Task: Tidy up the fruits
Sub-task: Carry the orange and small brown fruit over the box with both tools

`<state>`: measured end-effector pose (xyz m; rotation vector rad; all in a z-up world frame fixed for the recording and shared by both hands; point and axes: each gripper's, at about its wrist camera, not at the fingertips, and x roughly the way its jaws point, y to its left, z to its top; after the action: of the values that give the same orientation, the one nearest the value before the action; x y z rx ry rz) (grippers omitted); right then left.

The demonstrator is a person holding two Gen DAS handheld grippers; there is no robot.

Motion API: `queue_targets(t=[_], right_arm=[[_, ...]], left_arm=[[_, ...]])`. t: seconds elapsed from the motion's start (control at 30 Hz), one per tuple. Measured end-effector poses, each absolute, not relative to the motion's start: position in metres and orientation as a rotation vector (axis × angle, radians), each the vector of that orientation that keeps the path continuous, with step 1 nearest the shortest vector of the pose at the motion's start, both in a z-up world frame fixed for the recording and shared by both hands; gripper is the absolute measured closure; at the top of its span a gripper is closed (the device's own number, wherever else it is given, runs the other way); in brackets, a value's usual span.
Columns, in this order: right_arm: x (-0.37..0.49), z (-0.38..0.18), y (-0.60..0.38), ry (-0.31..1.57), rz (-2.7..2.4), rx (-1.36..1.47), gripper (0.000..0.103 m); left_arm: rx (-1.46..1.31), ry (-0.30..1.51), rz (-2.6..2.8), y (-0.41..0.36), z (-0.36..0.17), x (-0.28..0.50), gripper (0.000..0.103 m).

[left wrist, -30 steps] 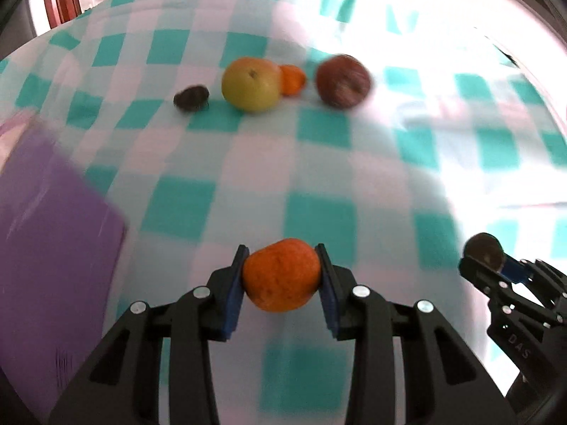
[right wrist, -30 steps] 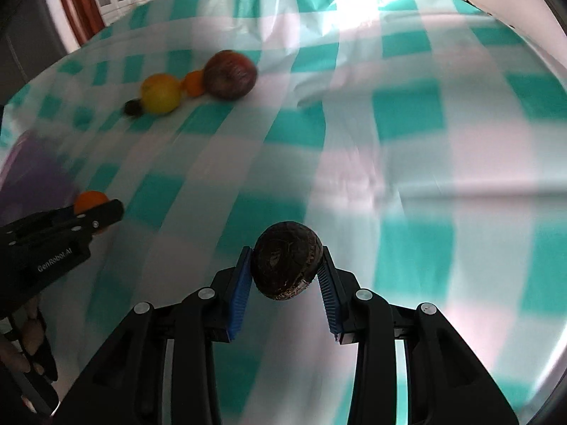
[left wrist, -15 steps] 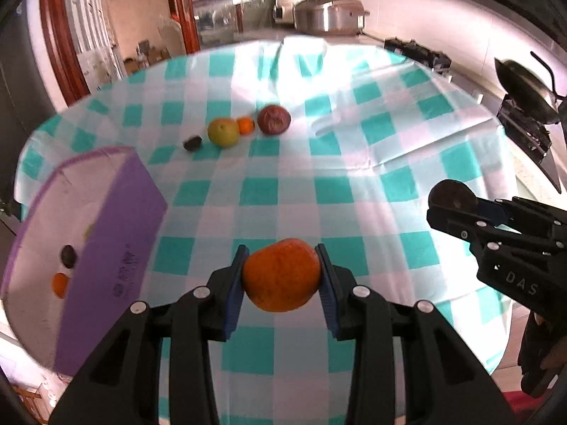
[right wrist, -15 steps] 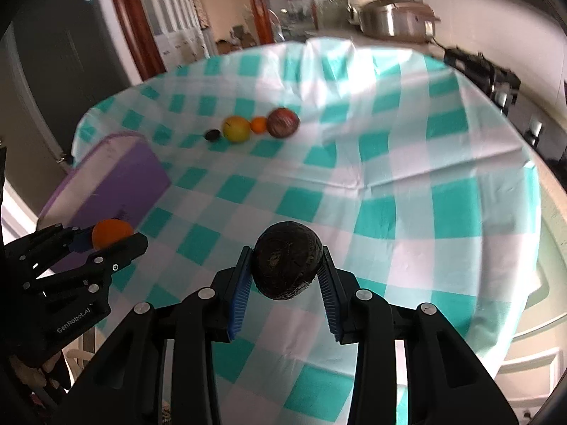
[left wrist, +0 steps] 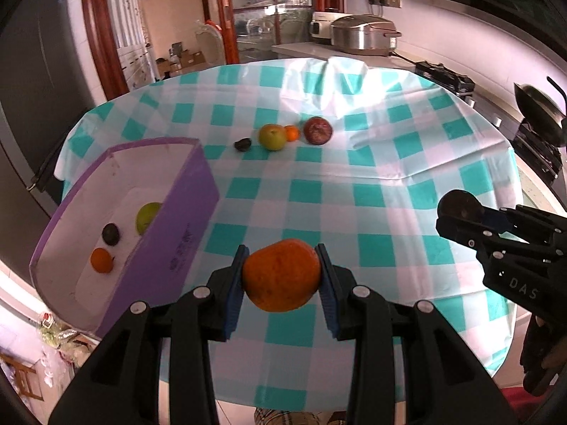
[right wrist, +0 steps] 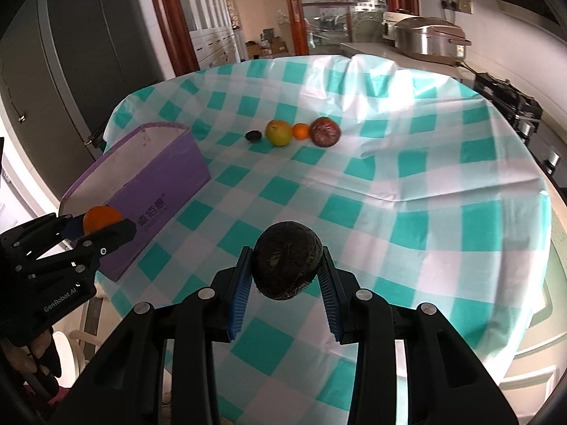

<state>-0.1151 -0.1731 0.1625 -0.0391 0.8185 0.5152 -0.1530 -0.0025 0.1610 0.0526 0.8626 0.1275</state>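
My left gripper [left wrist: 281, 276] is shut on an orange [left wrist: 281, 274], held above the table's near side, right of the purple box [left wrist: 177, 233]. My right gripper [right wrist: 287, 265] is shut on a dark brown round fruit [right wrist: 287, 260], also held high over the table. The box holds a green fruit [left wrist: 147, 216], a dark fruit [left wrist: 110, 233] and a small orange [left wrist: 101, 260]. On the far cloth lie a small dark fruit [left wrist: 242, 144], a yellow-green apple [left wrist: 272, 136], a small orange [left wrist: 292, 133] and a dark red fruit [left wrist: 318, 130] in a row.
The round table has a teal-and-white checked cloth [left wrist: 372, 177]. A counter with a rice cooker [left wrist: 361, 39] and a stove [left wrist: 538, 134] stands behind and to the right. A dark fridge [right wrist: 71, 53] stands at the left.
Both grippers have risen and pulled back from the table with their fruits still held. The whole table and the box's inside have come into view.
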Motion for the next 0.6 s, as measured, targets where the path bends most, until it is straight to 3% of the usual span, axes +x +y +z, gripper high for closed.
queue_targets(t=[0.6], right_arm=[[-0.057,0.158,-0.057,0.866,0.546,-0.089,0.066]], left_arm=[[0.066,0.851,0.066,0.095,0.17,-0.105,0.065]])
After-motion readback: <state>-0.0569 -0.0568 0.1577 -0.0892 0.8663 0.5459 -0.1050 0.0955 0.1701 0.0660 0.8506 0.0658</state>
